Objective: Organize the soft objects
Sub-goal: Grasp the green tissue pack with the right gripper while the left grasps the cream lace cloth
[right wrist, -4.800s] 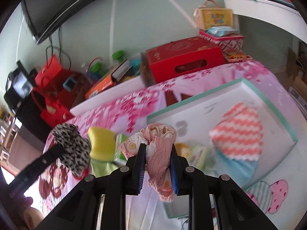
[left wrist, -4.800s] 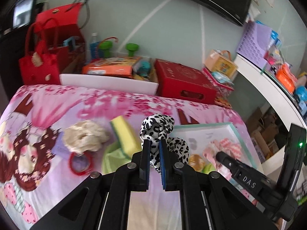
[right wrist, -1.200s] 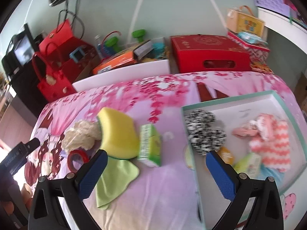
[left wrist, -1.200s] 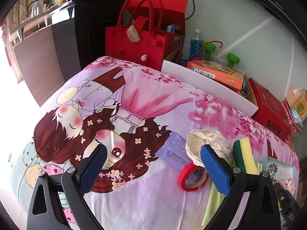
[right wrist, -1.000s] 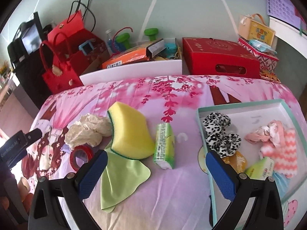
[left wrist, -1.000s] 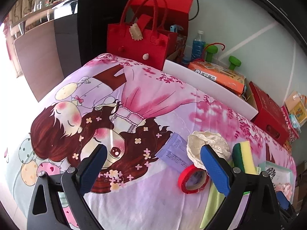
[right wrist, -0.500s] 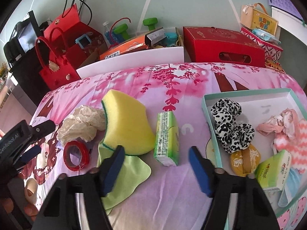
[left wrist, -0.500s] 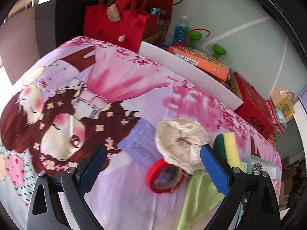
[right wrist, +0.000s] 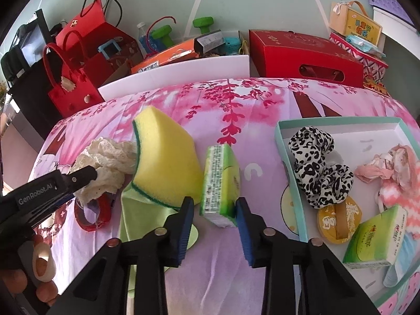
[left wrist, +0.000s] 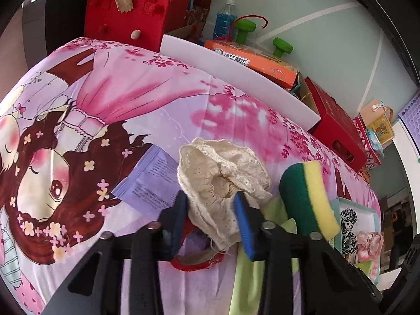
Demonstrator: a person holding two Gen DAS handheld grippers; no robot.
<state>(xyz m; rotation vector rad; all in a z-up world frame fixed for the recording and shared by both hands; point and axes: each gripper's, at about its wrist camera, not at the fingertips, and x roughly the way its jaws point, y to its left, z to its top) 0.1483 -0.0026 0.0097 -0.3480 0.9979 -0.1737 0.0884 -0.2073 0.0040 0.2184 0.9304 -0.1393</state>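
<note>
My left tongs (left wrist: 211, 216) have just been closing and now pinch the cream lace scrunchie (left wrist: 221, 173), which lies straight ahead on the sheet (left wrist: 147, 99). My right tongs (right wrist: 214, 219) have closed in too, one pad each side of the green tissue pack (right wrist: 219, 183), whose long axis points away from me. The tray (right wrist: 286, 152) lies farther right, so the right hand is nearer.

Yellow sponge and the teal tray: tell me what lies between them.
The right wrist view shows a green tissue pack between the yellow sponge and the teal tray, with the right tongs around its near end.
</note>
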